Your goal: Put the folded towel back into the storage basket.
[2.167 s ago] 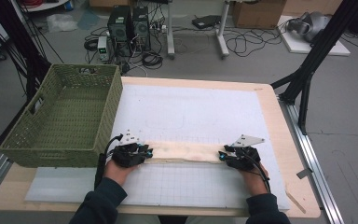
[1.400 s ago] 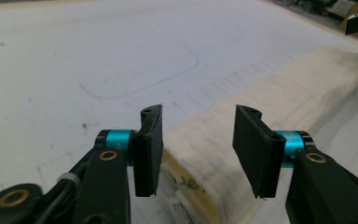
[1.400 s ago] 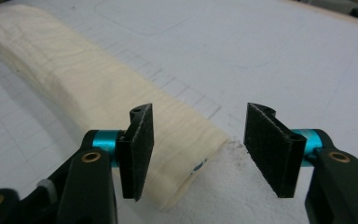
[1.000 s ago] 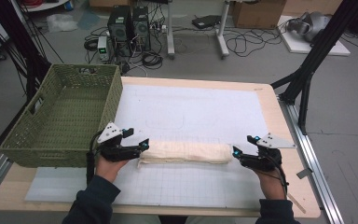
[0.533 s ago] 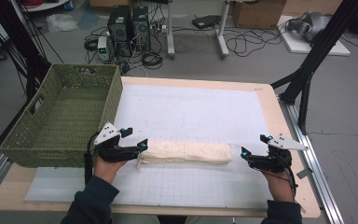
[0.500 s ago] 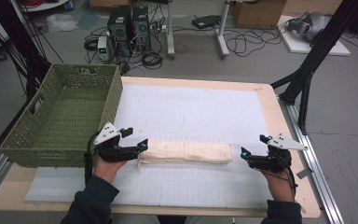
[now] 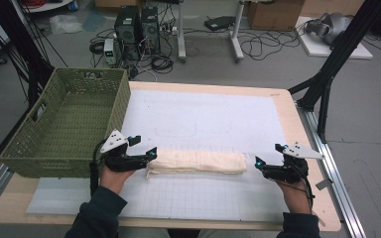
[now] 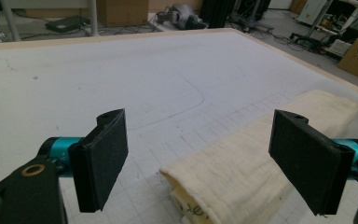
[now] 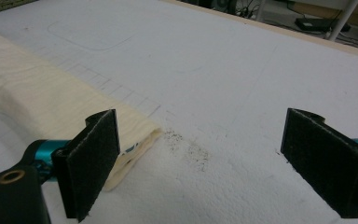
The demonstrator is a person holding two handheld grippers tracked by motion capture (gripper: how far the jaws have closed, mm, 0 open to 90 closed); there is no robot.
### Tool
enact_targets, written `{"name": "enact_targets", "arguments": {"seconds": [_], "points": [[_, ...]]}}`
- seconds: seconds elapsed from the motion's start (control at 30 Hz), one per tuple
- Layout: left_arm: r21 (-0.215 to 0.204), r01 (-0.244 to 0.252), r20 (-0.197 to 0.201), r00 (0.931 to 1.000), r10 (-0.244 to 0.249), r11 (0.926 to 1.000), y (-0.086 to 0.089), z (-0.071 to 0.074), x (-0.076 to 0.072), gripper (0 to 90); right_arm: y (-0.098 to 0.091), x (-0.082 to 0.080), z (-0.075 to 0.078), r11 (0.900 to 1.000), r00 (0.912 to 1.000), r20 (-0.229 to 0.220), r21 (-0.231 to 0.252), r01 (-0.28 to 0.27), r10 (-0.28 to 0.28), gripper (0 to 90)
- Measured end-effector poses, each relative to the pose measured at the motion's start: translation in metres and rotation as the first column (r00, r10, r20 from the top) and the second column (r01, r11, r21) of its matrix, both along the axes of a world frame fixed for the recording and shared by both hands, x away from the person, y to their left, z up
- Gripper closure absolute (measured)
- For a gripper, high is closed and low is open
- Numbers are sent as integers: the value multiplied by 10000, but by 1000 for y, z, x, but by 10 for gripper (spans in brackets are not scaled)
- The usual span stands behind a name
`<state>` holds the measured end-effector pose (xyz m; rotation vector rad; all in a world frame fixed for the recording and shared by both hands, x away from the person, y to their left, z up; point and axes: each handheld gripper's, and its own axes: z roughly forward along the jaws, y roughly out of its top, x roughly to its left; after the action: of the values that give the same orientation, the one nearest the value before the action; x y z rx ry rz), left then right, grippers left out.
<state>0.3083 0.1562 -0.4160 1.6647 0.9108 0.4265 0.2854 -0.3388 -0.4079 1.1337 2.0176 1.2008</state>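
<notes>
On the white gridded mat (image 7: 203, 198) atop the table (image 7: 287, 99) lies a cream folded cloth (image 7: 196, 162). L gripper (image 7: 150, 153) w/ fingers spread at its end; R gripper (image 7: 259, 164) just beside, fingers just opened wide, nothing between.

Folded cloth (image 7: 197, 162) on mat (image 7: 203, 119) — basket (image 7: 67, 124) at left, on table (image 7: 297, 124).

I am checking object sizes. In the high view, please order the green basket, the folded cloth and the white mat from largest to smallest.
1. white mat
2. green basket
3. folded cloth
</notes>
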Motion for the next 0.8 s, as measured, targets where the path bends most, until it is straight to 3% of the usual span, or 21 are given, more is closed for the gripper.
{"name": "enact_targets", "arguments": {"seconds": [0.2,0.37,0.47,0.63,0.8], "points": [[-16,-34,-117,9999,34,10000,0,-1,0,200,1,0,0,10000,10000,-5,21,15,-15,110],[66,-83,-542,9985,87,9999,1,-5,2,204,2,1,-1,10000,10000,-67,-76,-55,55,109],[229,-222,-854,9961,240,9995,1,-7,2,231,4,1,-2,9996,9998,-73,-203,-191,190,110],[417,-37,-1390,9902,95,9991,1,-12,3,328,6,1,-3,9992,9994,-132,-233,-320,317,110],[934,-122,-1902,9813,298,9956,-2,-19,4,342,6,2,-5,9988,9989,-243,-278,-398,391,110]]}}
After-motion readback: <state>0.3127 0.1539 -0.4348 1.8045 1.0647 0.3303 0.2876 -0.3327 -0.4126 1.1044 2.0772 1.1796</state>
